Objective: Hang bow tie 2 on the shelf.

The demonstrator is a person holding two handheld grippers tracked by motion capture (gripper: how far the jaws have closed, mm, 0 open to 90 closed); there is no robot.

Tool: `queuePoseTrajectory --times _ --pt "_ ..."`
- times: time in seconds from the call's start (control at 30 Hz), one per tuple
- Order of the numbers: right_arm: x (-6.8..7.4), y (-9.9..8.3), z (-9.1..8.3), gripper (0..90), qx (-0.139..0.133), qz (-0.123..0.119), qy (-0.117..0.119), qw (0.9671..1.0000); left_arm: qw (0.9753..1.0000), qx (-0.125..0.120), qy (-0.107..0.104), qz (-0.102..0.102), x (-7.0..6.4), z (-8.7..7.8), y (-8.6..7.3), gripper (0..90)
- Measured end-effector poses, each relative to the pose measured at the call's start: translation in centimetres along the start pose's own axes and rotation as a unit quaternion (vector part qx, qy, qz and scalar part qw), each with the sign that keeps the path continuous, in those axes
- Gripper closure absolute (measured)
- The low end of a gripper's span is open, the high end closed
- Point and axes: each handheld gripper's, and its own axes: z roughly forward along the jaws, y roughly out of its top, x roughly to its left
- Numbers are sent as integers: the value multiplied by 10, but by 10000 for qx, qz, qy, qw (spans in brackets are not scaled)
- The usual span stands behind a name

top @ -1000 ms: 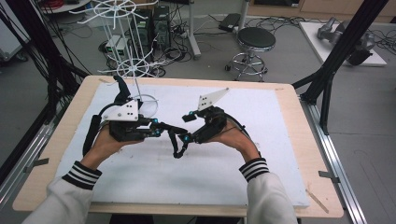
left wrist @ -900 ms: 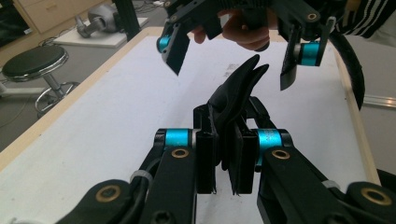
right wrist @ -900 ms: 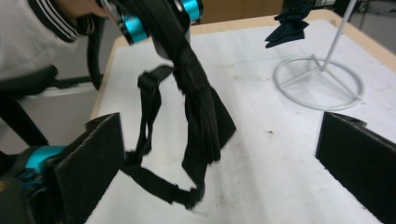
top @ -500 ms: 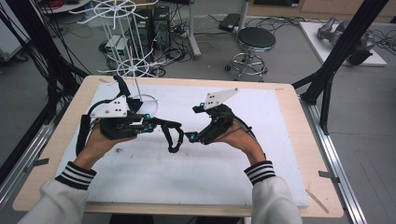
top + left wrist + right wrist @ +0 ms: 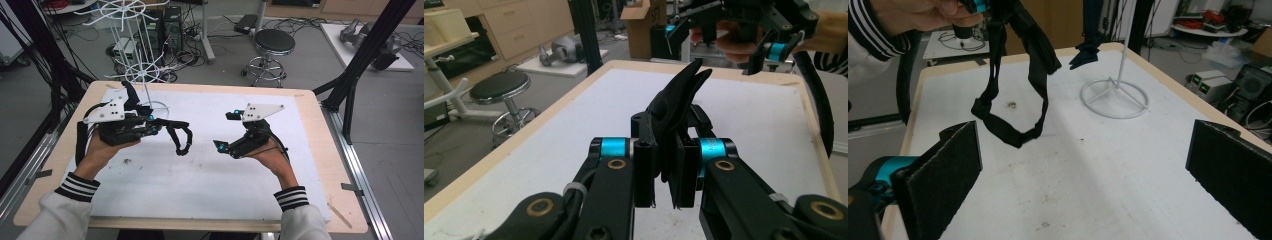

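Observation:
A black strap loop [image 5: 182,138] hangs from my left gripper [image 5: 159,127], which a hand holds over the left of the white mat [image 5: 210,185]. In the left gripper view the jaws are shut on the strap's black fabric [image 5: 678,98]. My right gripper [image 5: 225,131] is held above the mat's middle, open, with nothing between its pads [image 5: 944,169]. In the right gripper view the strap [image 5: 1017,95] dangles ahead and to the left, apart from that gripper [image 5: 1088,170].
A white wire rack stands at the mat's back left on a ring base [image 5: 151,106], [image 5: 1114,98]. A dark cloth piece [image 5: 1087,53] hangs by its pole. A stool [image 5: 273,41] and cables lie on the floor beyond the wooden table edge [image 5: 320,107].
The two hands have drawn apart. My right gripper has come away from the strap and moved right, open. My left gripper has shifted left and back, and the strap now hangs from it alone.

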Motion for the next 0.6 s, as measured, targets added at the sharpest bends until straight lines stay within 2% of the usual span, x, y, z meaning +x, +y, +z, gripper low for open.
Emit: queuePoseTrajectory --times 0.3,0.6 --pt "6 -20 -18 6 -228 153 -199 9994 9996 -172 205 -25 3 -7 3 827" --pt "15 -42 -38 6 -418 264 -588 9970 9980 -432 459 -69 7 -17 6 826"
